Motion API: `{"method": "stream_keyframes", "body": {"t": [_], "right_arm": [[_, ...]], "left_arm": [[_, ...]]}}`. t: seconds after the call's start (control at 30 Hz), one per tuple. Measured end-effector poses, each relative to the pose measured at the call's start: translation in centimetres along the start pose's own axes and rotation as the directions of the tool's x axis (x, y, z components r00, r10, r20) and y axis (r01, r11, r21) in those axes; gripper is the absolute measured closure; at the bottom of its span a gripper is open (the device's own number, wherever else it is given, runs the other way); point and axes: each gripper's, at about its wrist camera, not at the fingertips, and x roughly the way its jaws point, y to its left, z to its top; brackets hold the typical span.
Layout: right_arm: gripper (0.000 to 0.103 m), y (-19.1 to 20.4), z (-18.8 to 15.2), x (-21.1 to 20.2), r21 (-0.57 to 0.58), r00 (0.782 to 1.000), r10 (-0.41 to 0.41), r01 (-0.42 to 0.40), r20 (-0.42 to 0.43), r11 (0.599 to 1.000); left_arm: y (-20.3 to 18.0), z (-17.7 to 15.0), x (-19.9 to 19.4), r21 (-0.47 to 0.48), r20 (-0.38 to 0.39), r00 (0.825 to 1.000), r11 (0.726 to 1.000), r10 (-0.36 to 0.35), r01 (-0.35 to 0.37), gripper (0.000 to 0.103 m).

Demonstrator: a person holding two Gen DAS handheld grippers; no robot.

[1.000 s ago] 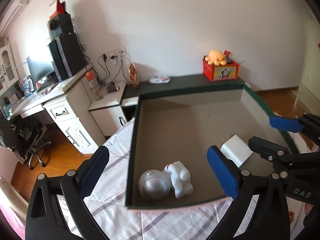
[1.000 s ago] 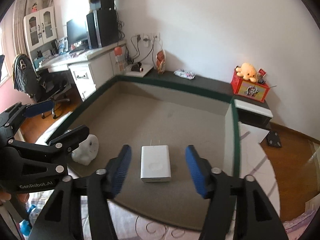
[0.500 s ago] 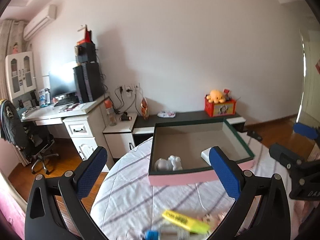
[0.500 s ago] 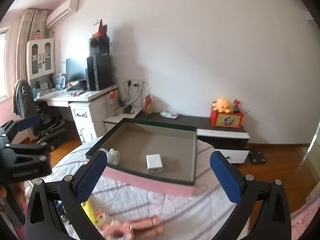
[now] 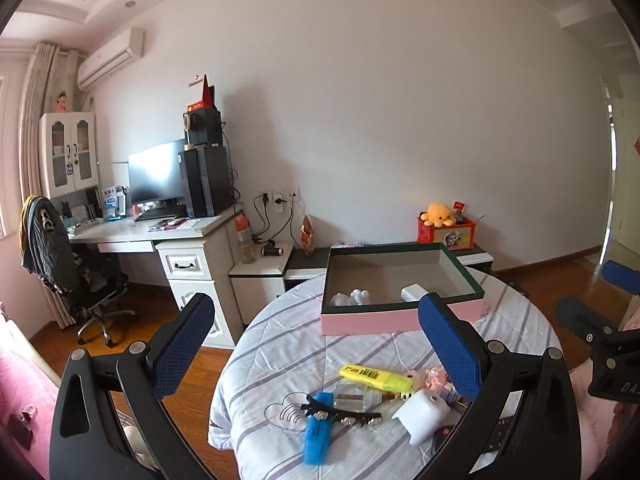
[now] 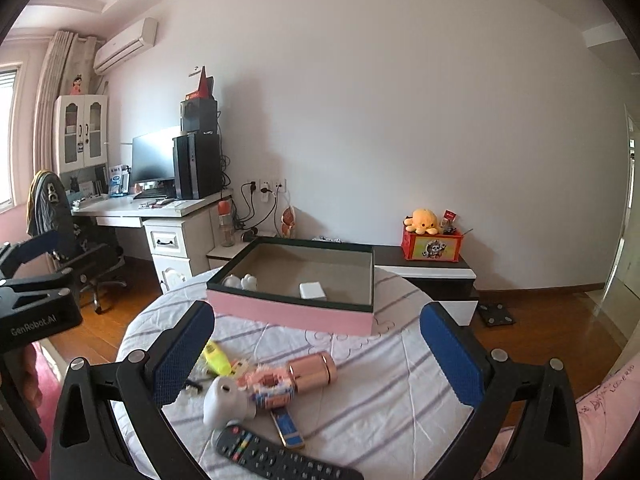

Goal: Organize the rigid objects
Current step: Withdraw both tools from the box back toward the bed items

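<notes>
Both my right gripper (image 6: 316, 356) and left gripper (image 5: 316, 348) hang wide, empty; next I pick the copper cylinder (image 6: 313, 371) for the box (image 6: 292, 314).

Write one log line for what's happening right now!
left gripper: open, empty | right gripper: open, empty | box: charger, toy
</notes>
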Motion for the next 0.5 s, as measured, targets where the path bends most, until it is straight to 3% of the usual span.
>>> {"method": "stream_keyframes", "body": {"t": [0.5], "right_arm": [[0.000, -0.2, -2.1, -1.2, 0.020, 0.999, -0.016, 0.017, -0.045, 1.000]], "left_arm": [[1.3, -2.1, -0.7, 0.029, -0.058, 0.998, 0.999, 0.025, -0.024, 0.000]]}}
